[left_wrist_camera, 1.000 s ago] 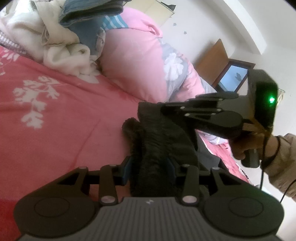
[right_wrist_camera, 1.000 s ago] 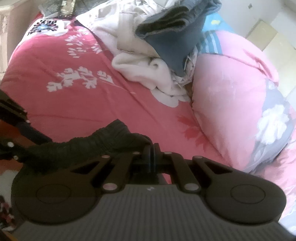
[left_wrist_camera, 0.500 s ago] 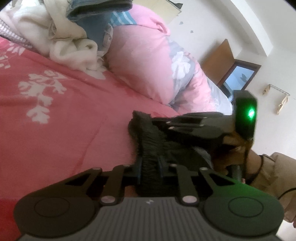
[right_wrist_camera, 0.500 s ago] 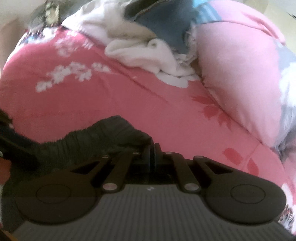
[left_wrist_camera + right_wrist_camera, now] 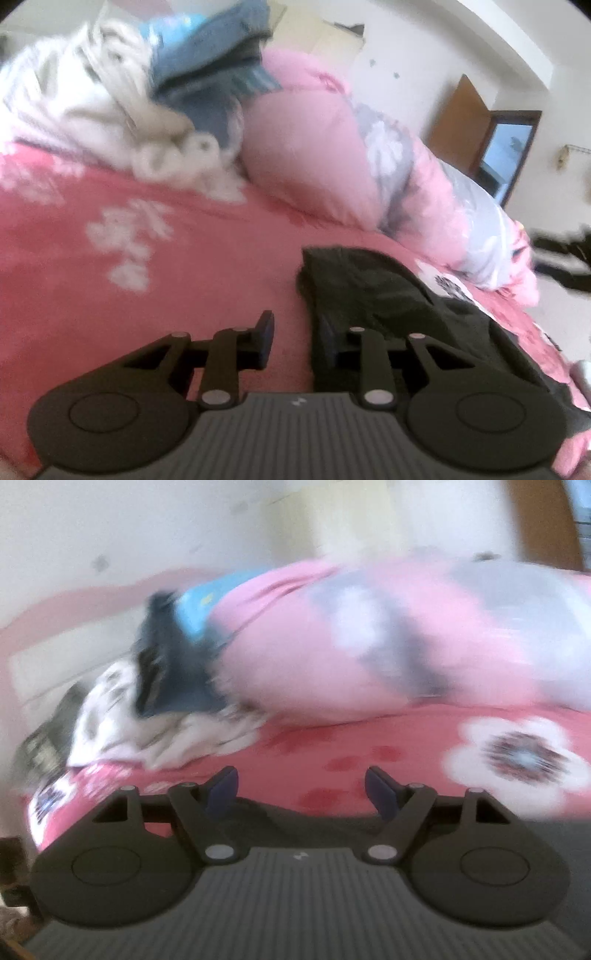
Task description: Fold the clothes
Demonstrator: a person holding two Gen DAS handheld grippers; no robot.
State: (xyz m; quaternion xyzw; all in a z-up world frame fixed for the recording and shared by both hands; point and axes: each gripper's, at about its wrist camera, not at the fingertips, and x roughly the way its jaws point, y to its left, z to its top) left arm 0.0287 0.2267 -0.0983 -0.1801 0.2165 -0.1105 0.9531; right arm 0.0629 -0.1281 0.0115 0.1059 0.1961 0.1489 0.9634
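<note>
Pink floral bedding [image 5: 155, 295] carries everything. Left of the pillow [image 5: 310, 162] we see unfolded laundry [image 5: 140, 122]. Before the pillow, our left gripper [image 5: 291, 338] is opening beside the dark garment [image 5: 373, 291]; right gripper [image 5: 299, 790] opens, empty, likely letting the fold settle.

No readable text, labels, brands or numbers anywhere.

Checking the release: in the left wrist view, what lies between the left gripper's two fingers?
Only bare pink bedsheet shows in the opening left gripper; the black garment lies against its right-hand finger, not between them.
</note>
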